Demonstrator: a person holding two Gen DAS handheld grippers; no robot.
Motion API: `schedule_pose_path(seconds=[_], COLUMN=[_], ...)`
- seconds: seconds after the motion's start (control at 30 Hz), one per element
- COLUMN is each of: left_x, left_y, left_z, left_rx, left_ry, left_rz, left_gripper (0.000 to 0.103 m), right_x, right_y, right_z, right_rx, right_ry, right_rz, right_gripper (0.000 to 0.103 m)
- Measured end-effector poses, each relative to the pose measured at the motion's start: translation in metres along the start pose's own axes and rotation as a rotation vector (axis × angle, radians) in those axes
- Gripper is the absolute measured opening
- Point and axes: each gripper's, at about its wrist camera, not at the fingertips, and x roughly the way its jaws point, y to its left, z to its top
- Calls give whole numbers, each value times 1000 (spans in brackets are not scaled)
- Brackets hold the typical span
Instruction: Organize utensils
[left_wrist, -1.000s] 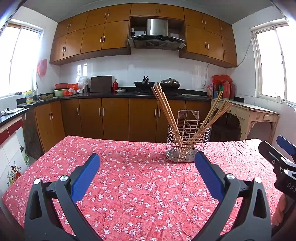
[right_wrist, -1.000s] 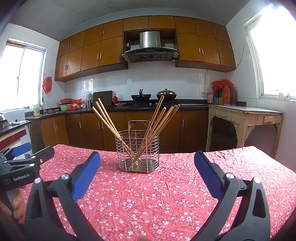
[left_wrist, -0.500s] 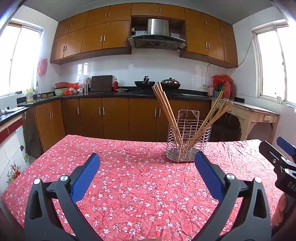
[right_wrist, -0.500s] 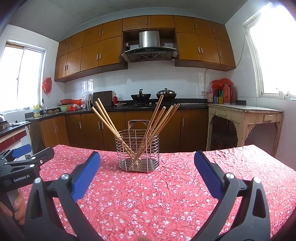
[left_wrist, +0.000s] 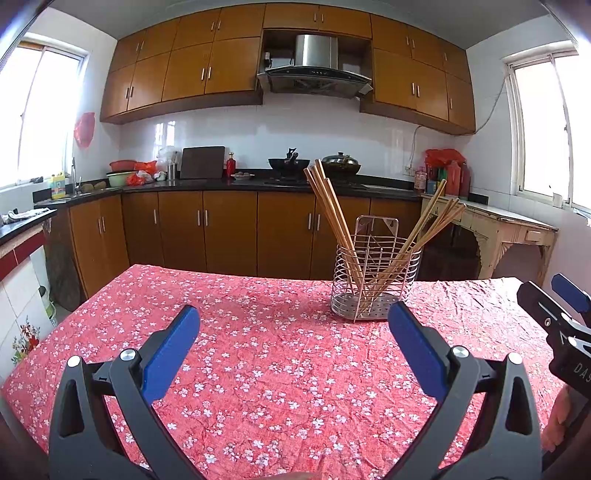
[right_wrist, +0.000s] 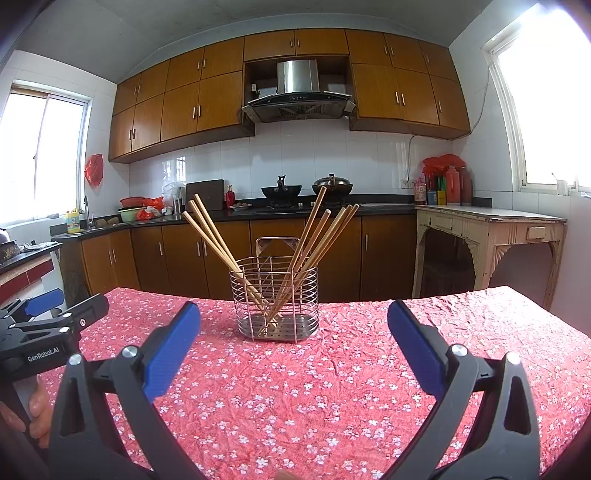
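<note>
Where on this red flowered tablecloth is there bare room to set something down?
The red floral tablecloth is bare between the open right gripper and the wire utensil basket, and to both sides of the basket out to the table edges. The open left gripper faces bare cloth too. Only the basket is crowded, with wooden chopsticks fanning outward above it.

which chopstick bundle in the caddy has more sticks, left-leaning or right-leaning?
In the right wrist view, the right-leaning wooden chopstick bundle in the wire metal caddy: about five tips fan out there, against three in the left-leaning bundle.
</note>
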Motion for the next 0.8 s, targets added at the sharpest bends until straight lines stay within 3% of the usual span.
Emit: schedule_pose_path(seconds=[0.8], left_x=[-1], left_y=[-2], left_z=[-1], left_rx=[0], left_ry=[0], left_rz=[-1], left_gripper=[101], right_x=[1], right_y=[-1], right_z=[-5], right_rx=[7], right_ry=[4], right_rz=[8], right_gripper=[99])
